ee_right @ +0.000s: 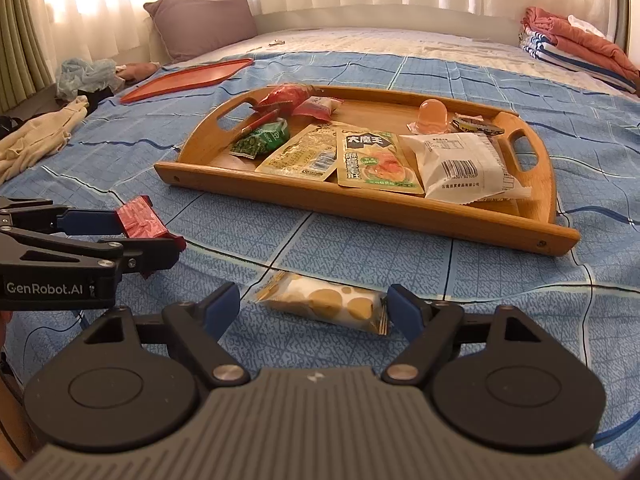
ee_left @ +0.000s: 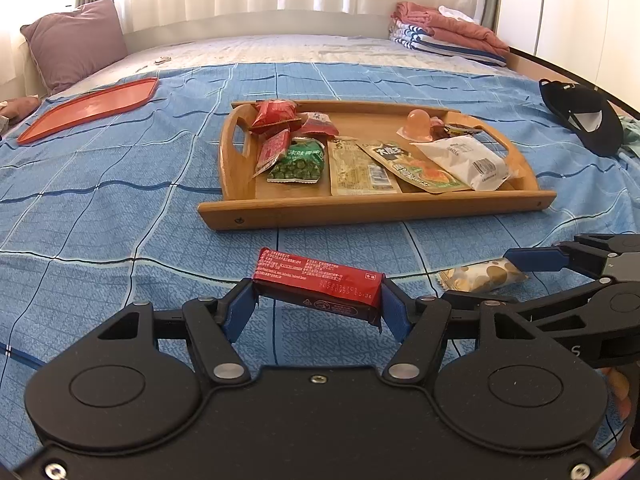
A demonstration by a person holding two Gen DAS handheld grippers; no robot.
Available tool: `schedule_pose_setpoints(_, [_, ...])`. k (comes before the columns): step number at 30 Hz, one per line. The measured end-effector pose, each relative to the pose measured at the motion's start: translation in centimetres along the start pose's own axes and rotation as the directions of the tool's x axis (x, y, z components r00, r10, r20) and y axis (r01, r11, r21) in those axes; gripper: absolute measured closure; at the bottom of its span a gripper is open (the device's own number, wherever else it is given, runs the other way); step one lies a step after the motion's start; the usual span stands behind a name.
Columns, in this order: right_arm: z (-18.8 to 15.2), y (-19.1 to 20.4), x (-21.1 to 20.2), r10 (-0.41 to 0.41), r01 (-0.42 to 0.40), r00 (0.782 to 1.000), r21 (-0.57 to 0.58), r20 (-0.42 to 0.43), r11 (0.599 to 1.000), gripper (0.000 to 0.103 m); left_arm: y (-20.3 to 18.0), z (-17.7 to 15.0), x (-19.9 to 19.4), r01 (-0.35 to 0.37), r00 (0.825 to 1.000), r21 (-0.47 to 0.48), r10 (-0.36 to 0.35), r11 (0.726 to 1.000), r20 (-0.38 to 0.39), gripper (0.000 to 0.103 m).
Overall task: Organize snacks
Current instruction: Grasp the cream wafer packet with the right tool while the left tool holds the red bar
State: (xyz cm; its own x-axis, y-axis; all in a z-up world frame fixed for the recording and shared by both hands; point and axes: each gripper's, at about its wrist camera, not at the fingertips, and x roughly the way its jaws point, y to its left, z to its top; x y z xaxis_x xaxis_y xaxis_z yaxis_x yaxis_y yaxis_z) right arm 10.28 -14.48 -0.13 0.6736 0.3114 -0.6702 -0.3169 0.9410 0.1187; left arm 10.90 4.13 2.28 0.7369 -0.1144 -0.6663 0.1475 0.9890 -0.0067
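Note:
My left gripper (ee_left: pixel 318 309) is shut on a red snack bar (ee_left: pixel 316 280), its blue pads pressed on the bar's two ends just above the blue bedspread. The right wrist view shows that bar (ee_right: pixel 140 216) in the left gripper (ee_right: pixel 136 237) at the left. My right gripper (ee_right: pixel 314 308) is open around a yellow-and-white spotted packet (ee_right: pixel 324 300) lying on the bed. Its right pad is at the packet's end and its left pad stands clear. Beyond them, a wooden tray (ee_left: pixel 376 209) holds several snack packets and a jelly cup (ee_left: pixel 419 123).
A flat orange tray (ee_left: pixel 92 108) lies at the far left of the bed, near a purple pillow (ee_left: pixel 76 44). Folded clothes (ee_left: pixel 448 34) are stacked at the far right, and a black cap (ee_left: pixel 580 116) lies by the right edge. Loose clothes (ee_right: pixel 44 136) lie left.

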Motion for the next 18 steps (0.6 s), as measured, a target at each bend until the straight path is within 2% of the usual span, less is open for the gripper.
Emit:
schedule_pose_setpoints(5, [0.0,0.5,0.4,-0.025,0.024,1.0,-0.014,-0.008,1.0,0.015,0.1,-0.2,0.2,-0.004,1.0,-0.01,0.004,1.0,-0.007,0.038])
schedule_pose_setpoints(6, [-0.1,0.6,0.5,-0.029,0.029,1.0,-0.02,-0.009,0.999,0.018,0.2,-0.3,0.2,-0.006,1.0,-0.009,0.006,1.0,-0.006,0.038])
schedule_pose_setpoints(12, [-0.1,0.8,0.1,-0.023,0.023,1.0,-0.03,-0.002,0.999,0.042,0.4,-0.3,0.1,-0.007,1.0,-0.02,0.007,1.0,-0.002,0.038])
schedule_pose_setpoints(14, [-0.1,0.7,-0.1,-0.022,0.022,1.0,-0.026,-0.001,0.999,0.055,0.5,-0.2,0.0,-0.008,1.0,-0.024,0.008,1.0,-0.001,0.038])
schedule_pose_setpoints(16, [-0.1,0.6,-0.3,-0.021,0.021,1.0,-0.021,0.001,1.0,0.056,0.5,-0.2,0.0,-0.009,1.0,-0.027,0.009,1.0,0.001,0.038])
schedule_pose_setpoints(17, [-0.1,0.5,-0.5,-0.02,0.02,1.0,-0.016,0.001,1.0,0.055,0.5,-0.2,-0.1,-0.009,1.0,-0.027,0.009,1.0,0.002,0.038])
schedule_pose_setpoints(18, [-0.1,0.4,-0.6,-0.022,0.022,1.0,-0.009,0.002,1.0,0.049,0.6,-0.2,-0.1,-0.01,1.0,-0.028,0.01,1.0,0.005,0.038])
